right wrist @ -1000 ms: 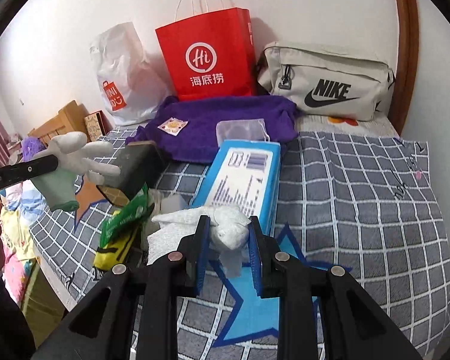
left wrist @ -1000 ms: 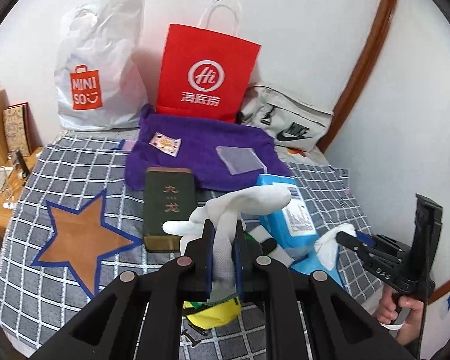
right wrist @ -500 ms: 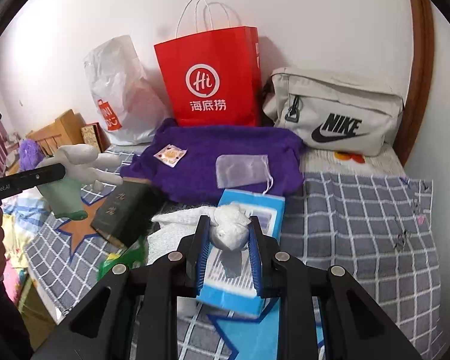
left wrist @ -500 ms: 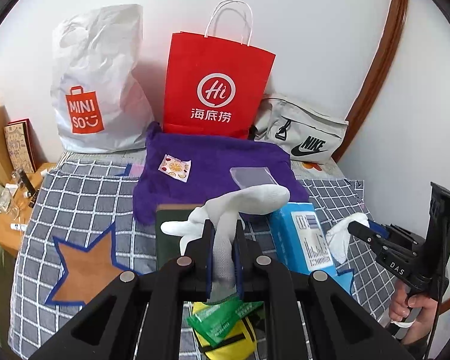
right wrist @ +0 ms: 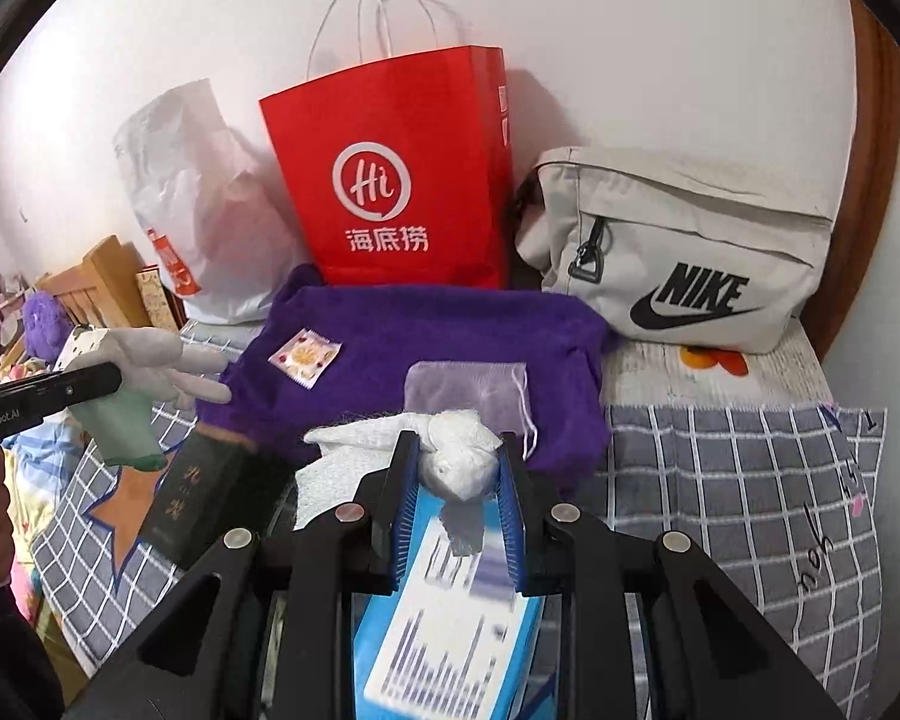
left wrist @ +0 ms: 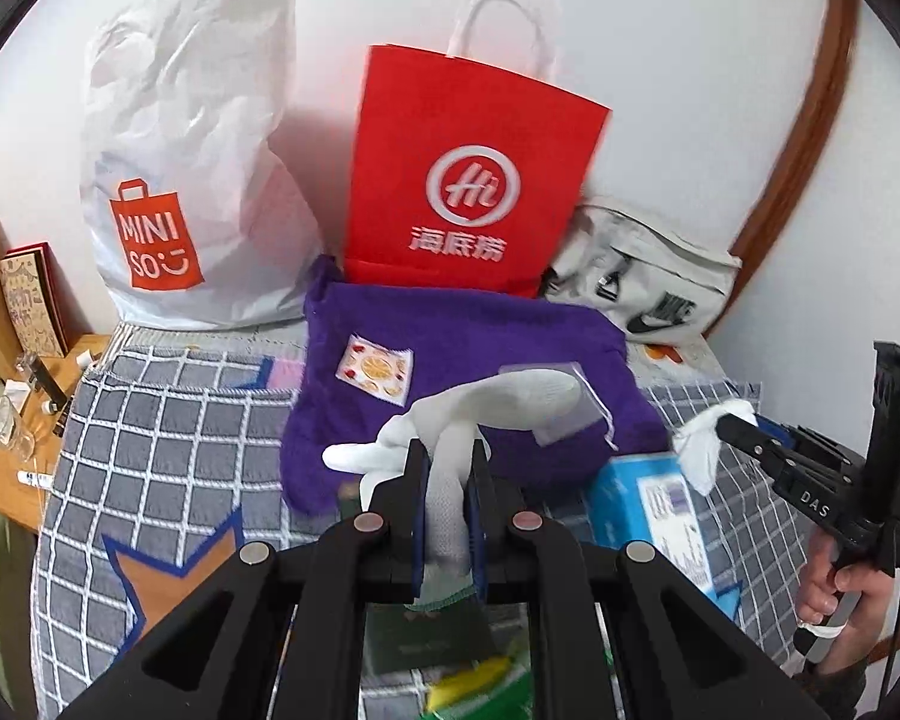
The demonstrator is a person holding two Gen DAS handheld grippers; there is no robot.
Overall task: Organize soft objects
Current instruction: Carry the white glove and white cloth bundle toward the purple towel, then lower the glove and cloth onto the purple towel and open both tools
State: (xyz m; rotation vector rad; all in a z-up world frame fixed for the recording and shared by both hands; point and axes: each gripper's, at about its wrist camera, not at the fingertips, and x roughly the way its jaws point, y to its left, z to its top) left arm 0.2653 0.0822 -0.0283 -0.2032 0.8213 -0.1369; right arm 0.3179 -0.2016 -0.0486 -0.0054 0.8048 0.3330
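"MINISO" marks the white plastic bag (left wrist: 192,192); "Hi" with Chinese characters the red paper bag (right wrist: 390,174); "NIKE" the beige pouch (right wrist: 678,252); "DAS," seemingly, the right gripper (left wrist: 714,426); "GenRobot.AI" the left gripper (right wrist: 111,375).

Both grippers carried toward the back wall

Left gripper (left wrist: 447,501) with white glove (left wrist: 486,405) and right gripper (right wrist: 457,501) with white cloth (right wrist: 459,459) now over the purple towel (left wrist: 480,330); red bag (right wrist: 399,168) looms larger.

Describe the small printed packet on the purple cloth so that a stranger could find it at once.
Find the tall red paper bag against the white wall. A purple fuzzy cloth lies spread in front of it. On its left part lies the small square white packet with fruit pictures; its neighbour, the translucent mesh pouch, is plain.
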